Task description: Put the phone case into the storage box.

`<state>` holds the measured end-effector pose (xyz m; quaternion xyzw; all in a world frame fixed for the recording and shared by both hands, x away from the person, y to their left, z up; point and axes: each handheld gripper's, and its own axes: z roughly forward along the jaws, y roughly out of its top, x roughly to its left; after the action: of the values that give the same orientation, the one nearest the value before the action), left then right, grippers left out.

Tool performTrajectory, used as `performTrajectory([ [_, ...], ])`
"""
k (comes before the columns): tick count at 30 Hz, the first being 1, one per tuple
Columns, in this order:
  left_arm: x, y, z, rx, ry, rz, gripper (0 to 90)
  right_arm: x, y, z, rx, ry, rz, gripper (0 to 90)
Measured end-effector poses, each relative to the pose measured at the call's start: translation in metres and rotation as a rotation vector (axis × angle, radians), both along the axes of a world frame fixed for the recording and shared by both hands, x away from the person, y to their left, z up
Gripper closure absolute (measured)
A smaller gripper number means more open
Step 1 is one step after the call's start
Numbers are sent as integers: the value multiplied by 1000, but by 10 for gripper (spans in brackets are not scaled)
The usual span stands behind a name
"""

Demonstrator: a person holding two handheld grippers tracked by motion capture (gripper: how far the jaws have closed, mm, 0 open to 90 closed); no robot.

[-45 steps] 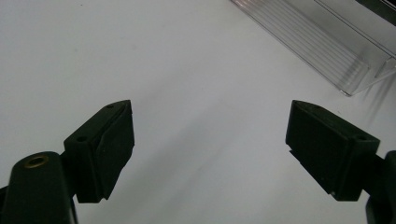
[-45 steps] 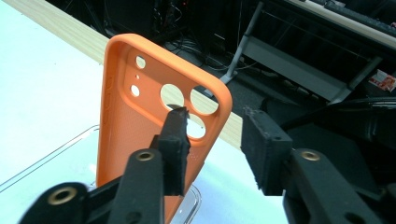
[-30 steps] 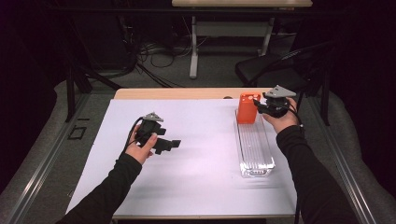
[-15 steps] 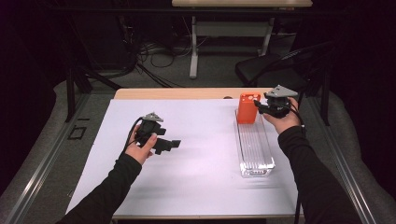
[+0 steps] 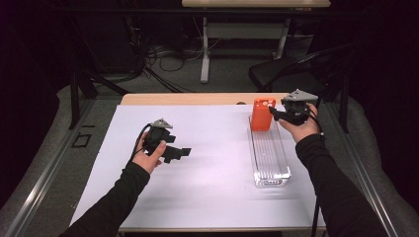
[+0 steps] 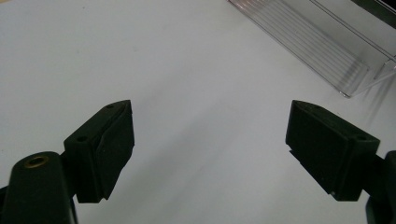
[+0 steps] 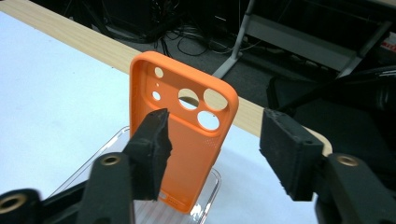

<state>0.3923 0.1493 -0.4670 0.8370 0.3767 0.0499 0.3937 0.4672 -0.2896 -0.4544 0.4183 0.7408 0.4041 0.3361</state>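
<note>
We see the orange phone case point(image 7: 187, 140) standing upright at the far end of the clear tray point(image 5: 269, 158) — propped, we judge, for an edge grip. The right gripper point(image 7: 212, 156) hovers before it, fingers apart. Otherwise the tray holds nothing. The left gripper point(image 6: 210, 149) waits over the white desk point(image 5: 212, 168), fingers wide apart.

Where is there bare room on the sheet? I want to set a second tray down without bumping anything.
The widest free patch lies between the left gripper and the clear tray. The near strip of the white sheet below both is bare too. It is crowded at the tray's far end, where the orange phone case stands beside the open right gripper.
</note>
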Motion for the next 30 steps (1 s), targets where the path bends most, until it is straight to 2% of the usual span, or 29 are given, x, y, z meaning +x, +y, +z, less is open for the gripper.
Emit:
performTrajectory([
  [9, 1, 2, 1, -7, 4, 2, 158, -3, -1, 4, 40, 58, -23, 285],
  [20, 2, 7, 4, -27, -2, 6, 158, -9, 6, 10, 70, 114, -9, 152],
  [23, 2, 8, 5, -31, -5, 3, 158, -12, 9, 12, 84, 129, 0, 145],
  [30, 2, 11, 8, -45, -4, -2, 158, -17, 14, 17, 110, 130, 36, 138],
])
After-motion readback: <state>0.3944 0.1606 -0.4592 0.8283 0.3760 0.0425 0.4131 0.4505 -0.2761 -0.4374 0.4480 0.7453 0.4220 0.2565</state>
